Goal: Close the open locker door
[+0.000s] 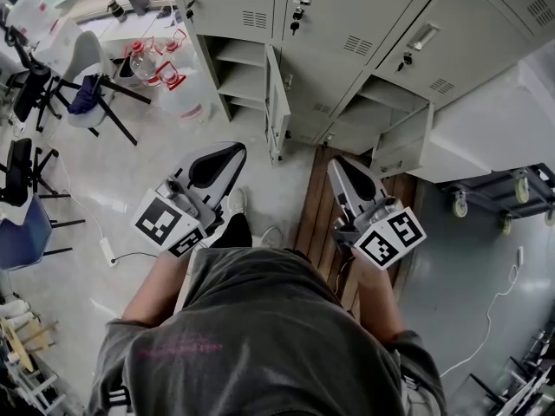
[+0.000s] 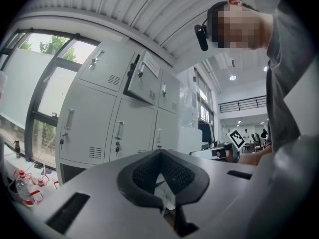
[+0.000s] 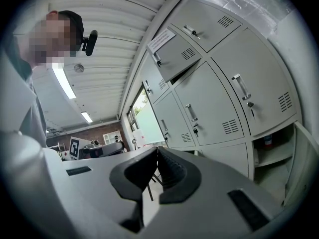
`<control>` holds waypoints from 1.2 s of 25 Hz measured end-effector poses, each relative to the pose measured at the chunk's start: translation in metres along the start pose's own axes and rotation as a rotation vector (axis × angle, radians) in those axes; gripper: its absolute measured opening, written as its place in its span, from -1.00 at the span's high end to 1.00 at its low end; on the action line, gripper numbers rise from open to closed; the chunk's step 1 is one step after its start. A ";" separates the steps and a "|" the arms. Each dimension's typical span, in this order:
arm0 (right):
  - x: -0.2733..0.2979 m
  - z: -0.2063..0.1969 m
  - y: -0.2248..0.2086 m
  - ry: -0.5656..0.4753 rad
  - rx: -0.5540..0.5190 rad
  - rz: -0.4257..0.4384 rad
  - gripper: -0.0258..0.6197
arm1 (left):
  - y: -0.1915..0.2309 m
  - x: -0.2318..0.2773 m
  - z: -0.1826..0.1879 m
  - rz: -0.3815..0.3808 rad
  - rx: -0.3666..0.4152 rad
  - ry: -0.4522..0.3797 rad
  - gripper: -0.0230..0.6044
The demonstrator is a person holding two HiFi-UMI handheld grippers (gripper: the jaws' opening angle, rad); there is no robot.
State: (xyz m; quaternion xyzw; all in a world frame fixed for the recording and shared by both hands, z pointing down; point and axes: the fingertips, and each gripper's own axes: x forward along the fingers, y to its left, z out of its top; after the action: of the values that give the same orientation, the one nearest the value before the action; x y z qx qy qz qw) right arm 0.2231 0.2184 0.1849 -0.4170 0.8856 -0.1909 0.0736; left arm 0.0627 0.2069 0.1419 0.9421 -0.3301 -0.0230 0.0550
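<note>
Bank of grey lockers (image 1: 347, 24). Low open locker door (image 1: 276, 102) swings outward, shelves (image 1: 243, 81) behind it. Water bottles (image 1: 147, 59) and chair (image 1: 82, 59) stand leftward. Left tool (image 1: 232, 152) and right tool (image 1: 338, 165): jaws together, gripping nothing, apart from door.

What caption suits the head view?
Person with left gripper and right gripper, jaws shut, facing lockers with open doors.

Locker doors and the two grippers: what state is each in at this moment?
Lower left locker door: open, swung out.
Lower right locker door: open.
Upper locker door: ajar.
Middle locker doors: shut.
Left gripper: shut, empty.
Right gripper: shut, empty.
</note>
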 end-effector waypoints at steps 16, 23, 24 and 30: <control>0.068 -0.006 -0.029 0.042 0.014 -0.044 0.86 | 0.077 0.028 -0.015 -0.021 -0.058 0.016 0.90; 0.113 -0.011 -0.044 0.058 0.035 -0.091 0.86 | 0.128 0.042 -0.021 -0.052 -0.078 0.042 0.90; 0.121 -0.013 -0.046 0.061 0.038 -0.100 0.86 | 0.137 0.043 -0.023 -0.058 -0.082 0.048 0.90; 0.163 -0.018 -0.059 0.062 0.057 -0.165 0.86 | 0.186 0.054 -0.033 -0.109 -0.103 0.083 0.90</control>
State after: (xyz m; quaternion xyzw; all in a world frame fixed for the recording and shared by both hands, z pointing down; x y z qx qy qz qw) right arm 0.1547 0.0642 0.2294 -0.4804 0.8441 -0.2345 0.0419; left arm -0.0082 0.0320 0.1968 0.9546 -0.2743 -0.0037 0.1157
